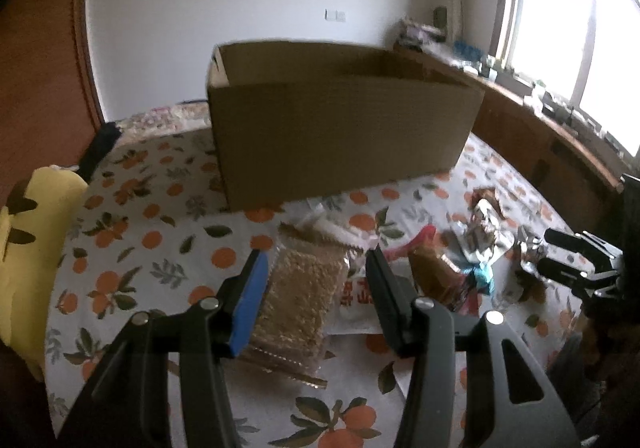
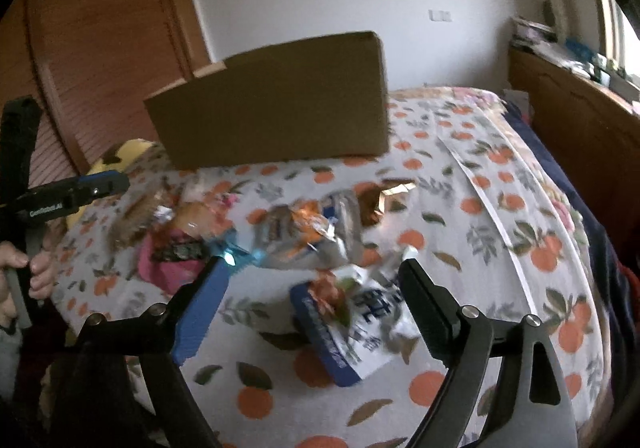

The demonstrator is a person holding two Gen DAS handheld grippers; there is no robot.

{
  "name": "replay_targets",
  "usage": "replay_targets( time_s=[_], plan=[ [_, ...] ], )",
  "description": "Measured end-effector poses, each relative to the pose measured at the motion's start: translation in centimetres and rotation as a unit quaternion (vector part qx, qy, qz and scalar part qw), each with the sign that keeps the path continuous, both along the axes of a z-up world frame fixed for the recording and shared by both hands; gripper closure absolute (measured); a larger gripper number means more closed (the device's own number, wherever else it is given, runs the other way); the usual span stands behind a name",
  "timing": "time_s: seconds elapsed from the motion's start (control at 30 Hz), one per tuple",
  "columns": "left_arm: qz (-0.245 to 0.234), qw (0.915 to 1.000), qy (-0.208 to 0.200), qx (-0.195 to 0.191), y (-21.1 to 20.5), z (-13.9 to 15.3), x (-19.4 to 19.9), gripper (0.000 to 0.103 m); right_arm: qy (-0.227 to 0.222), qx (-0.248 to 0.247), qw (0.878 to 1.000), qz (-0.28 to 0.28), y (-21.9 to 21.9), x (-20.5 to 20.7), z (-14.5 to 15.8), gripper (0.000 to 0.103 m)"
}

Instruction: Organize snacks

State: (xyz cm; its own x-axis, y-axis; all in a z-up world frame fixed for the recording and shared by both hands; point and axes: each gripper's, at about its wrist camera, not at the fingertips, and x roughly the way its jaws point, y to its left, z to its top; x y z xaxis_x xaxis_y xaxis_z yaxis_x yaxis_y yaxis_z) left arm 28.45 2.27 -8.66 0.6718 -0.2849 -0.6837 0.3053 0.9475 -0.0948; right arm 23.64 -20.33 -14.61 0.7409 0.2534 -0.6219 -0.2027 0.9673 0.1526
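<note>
An open brown cardboard box (image 1: 340, 127) stands on a bed with an orange-print sheet (image 1: 120, 248); it also shows in the right wrist view (image 2: 276, 107). My left gripper (image 1: 316, 260) is open, its fingers on either side of a clear pack of tan crisp snack (image 1: 300, 296) lying on the sheet. My right gripper (image 2: 316, 268) is open above a blue and white snack packet (image 2: 352, 324). More packets lie in a loose pile (image 2: 304, 232), among them a pink one (image 2: 168, 264). The right gripper shows at the right edge of the left wrist view (image 1: 576, 260).
A yellow plush toy (image 1: 36, 232) lies at the bed's left edge. A wooden cabinet (image 1: 540, 135) with clutter runs under the window on the right. Wooden wardrobe doors (image 2: 100, 47) stand behind the box. A hand (image 2: 36, 268) holds the left gripper.
</note>
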Motion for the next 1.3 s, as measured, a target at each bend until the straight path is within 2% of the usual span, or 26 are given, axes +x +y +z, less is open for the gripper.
replay_targets(
  time_s=[0.23,0.6,0.83,0.97,1.17,1.3],
  plan=[
    [0.008,0.9991,0.030,0.027,-0.2,-1.8,1.2,0.052,0.002,-0.002,1.000,-0.018,-0.5,0.0,-1.0,0.012],
    [0.003,0.9968,0.036,0.072,-0.9,-3.0,2.0,0.052,0.008,0.007,1.000,-0.022,-0.3,0.1,-1.6,0.012],
    [0.012,0.9964,0.046,0.070,-0.3,-3.5,2.7,0.051,0.014,0.021,0.999,-0.023,-0.5,0.0,-1.4,0.012],
    [0.011,0.9971,0.050,0.056,0.2,-3.7,2.6,0.052,0.019,0.032,0.999,-0.025,-0.8,-0.1,-1.1,0.012],
    [0.006,0.9979,0.047,0.043,0.9,-3.5,1.7,0.061,0.027,0.041,0.998,-0.028,-1.2,-0.4,-0.7,0.012],
    [0.011,0.9990,0.040,0.018,1.6,-3.0,0.7,0.063,0.031,0.046,0.998,-0.032,-1.4,-0.6,-0.6,0.012]
  ],
)
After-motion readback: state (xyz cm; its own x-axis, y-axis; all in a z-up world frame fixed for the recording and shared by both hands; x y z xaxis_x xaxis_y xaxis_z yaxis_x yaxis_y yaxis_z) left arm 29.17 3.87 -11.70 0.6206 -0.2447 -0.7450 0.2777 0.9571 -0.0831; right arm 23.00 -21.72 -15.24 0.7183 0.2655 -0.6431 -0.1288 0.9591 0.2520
